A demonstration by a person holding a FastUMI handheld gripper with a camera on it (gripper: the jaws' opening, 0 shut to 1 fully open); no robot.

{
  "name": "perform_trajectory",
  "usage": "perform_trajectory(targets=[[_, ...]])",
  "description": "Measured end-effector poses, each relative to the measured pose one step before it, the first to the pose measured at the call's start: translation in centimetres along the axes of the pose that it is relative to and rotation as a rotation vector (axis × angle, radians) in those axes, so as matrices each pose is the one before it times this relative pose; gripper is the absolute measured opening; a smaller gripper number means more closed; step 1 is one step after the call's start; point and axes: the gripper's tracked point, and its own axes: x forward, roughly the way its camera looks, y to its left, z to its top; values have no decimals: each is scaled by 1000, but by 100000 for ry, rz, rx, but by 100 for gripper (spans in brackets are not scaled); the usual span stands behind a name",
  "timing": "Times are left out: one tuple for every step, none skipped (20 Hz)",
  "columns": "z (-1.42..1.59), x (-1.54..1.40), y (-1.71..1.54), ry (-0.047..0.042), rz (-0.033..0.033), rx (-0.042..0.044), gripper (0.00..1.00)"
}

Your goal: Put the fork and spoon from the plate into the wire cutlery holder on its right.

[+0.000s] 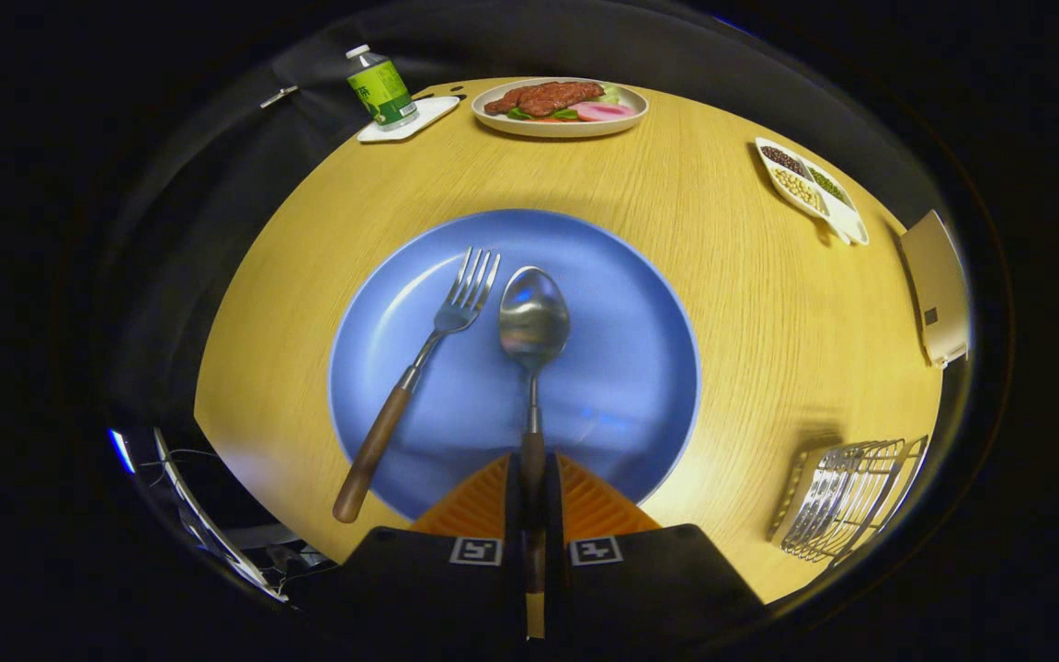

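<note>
Here the gripper (530, 487) is clenched on the spoon's (533, 322) wooden handle at centre frame, over the blue plate (621, 368). Likely light, stiff, bowl-heavy; the wood grips better than slick steel. Fork (419, 368) lies left; wire holder (847, 496) lower right.

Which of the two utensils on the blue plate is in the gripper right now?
The spoon: its wooden handle runs between the closed fingers of the gripper. The fork lies free on the blue plate, beside the spoon, untouched.
</note>
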Motion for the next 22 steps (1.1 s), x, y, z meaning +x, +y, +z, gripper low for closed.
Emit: perform_trajectory(targets=[[112,-329,-238,234,1327,948,11],[38,-151,-305,277,221,1753,11],[154,-444,-287,-159,855,1012,8],[361,-696,-395,-1520,-299,407,8],[255,-760,-267,-1004,354,-391,8],[133,-981,-268,-911,520,79,8],[112,-1098,-226,-822,1017,-22,8],[82,-1191,-222,-601,1114,-35,8],[-30,-1403,-231,-316,1439,-128,8],[14,-1451,-251,-705,1434,-161,8],[-120,-1489,-545,-121,1013,-898,8],[-389,-1483,-706,843,455,-1942,7],[-349,-1399,-944,778,-238,-2371,7],[-475,-1478,-1268,1089,-705,-2740,8],[-423,-1123,-1022,604,-533,-1867,8],[-507,-1146,-1170,1216,-748,-1803,7],[-625,-1174,-1250,1658,-851,-2174,7],[-456,-979,-1144,1456,-565,-1986,7],[-597,-899,-1091,1627,-594,-1940,7],[-581,-741,-1105,1893,-911,-1644,7],[-621,-585,-987,2039,-719,-1827,7],[-755,-419,-796,2539,-295,-1746,7]])
